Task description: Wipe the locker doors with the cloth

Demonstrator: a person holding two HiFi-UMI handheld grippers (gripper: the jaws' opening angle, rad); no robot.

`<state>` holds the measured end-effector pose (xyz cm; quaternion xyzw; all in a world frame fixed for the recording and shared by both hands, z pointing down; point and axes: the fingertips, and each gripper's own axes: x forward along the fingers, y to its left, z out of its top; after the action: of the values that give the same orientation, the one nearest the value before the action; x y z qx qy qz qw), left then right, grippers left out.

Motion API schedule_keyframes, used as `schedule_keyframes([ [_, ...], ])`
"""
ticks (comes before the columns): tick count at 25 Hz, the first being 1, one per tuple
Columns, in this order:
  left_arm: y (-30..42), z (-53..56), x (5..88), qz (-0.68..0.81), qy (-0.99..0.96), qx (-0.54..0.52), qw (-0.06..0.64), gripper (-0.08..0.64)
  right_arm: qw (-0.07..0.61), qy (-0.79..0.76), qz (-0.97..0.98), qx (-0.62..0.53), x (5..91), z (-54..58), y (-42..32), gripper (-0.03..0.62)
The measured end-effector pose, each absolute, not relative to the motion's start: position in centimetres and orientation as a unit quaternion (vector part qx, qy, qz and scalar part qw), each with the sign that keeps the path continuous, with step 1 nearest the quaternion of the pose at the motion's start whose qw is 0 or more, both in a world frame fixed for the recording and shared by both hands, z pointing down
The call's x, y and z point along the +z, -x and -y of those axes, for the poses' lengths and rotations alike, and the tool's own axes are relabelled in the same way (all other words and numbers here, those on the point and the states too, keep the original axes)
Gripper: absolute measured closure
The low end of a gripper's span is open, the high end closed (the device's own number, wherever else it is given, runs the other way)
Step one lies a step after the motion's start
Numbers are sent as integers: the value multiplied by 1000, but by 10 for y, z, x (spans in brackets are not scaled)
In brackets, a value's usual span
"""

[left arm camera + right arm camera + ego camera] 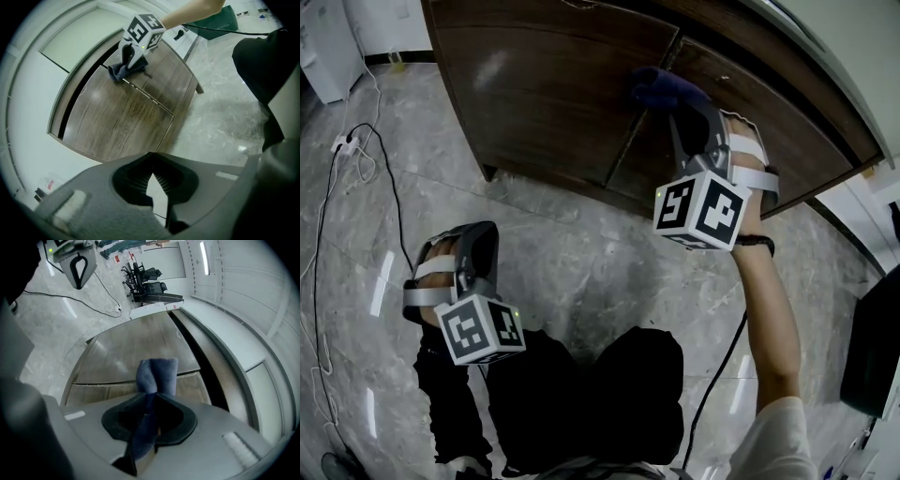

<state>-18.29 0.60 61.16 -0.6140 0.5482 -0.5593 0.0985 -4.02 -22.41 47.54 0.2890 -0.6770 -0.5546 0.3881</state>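
Wooden locker doors [544,84] fill the background, with the cloth [661,89] high on their middle seam.
Right tool [678,114] is clamped on the cloth, with a door face on either side; left tool [151,164], closed and empty, hangs well apart.

Grey marble floor [581,244]; wooden locker [553,84] stands on it; cables [344,143] left.

A bunched dark-blue cloth [157,373] rests against the brown wooden locker doors [553,94].

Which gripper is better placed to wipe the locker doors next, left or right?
Right. The right gripper grips the blue cloth at the seam between the locker doors. The left gripper is empty and low over the floor, away from them.
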Motion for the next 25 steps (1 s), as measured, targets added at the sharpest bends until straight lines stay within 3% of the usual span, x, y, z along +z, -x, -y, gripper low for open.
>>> schedule_keyframes([
  [25, 225, -30, 650, -557, 597, -575, 54, 558, 492, -198, 730, -431, 736, 214, 80, 523],
])
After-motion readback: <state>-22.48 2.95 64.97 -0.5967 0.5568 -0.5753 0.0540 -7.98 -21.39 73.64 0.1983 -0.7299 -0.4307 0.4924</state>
